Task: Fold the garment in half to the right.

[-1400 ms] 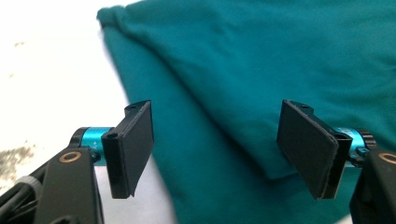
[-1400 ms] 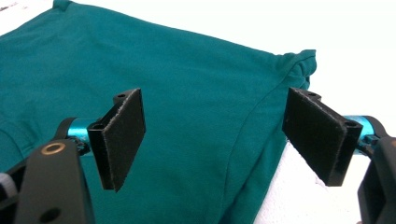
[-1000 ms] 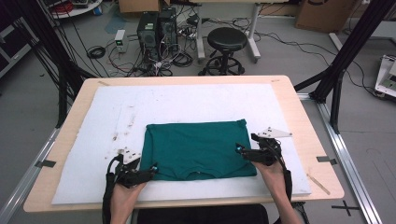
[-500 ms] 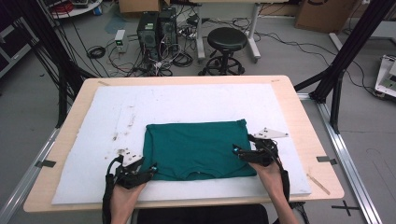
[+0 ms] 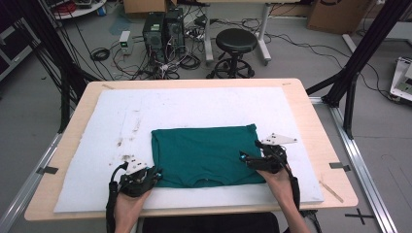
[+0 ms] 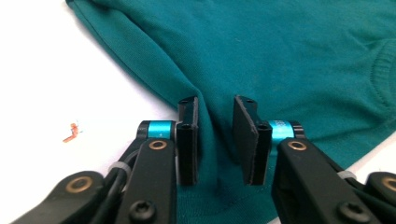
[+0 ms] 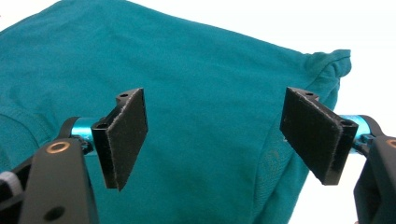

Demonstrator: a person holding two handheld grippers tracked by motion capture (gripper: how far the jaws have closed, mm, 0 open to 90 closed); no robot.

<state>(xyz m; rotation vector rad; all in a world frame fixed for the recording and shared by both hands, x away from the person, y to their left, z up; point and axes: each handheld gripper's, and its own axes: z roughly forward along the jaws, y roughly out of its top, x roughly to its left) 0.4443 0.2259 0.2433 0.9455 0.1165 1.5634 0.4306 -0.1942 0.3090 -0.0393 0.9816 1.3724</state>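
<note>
Left gripper (image 5: 154,174) sits at the near-left corner of the shirt (image 5: 204,154), its jaws a little apart with a raised ridge of teal cloth between them but not yet pinched, as the left gripper view shows (image 6: 215,140). Right gripper (image 5: 244,158) is at the shirt's right edge, jaws spread wide over the fabric (image 7: 212,135), gripping nothing. The shirt lies folded flat on the white mat (image 5: 194,107), a rectangle with its long axis running left to right across the table, neckline at the near edge between the two hands. From each gripper the cloth stretches inward and away from the person, so the bulk of it lies between the two tools. Each hand is equally close to its own side, the left one lower at the near corner, the right one partway up the side edge. Any coming fold would likely turn on that left-right axis.
</note>
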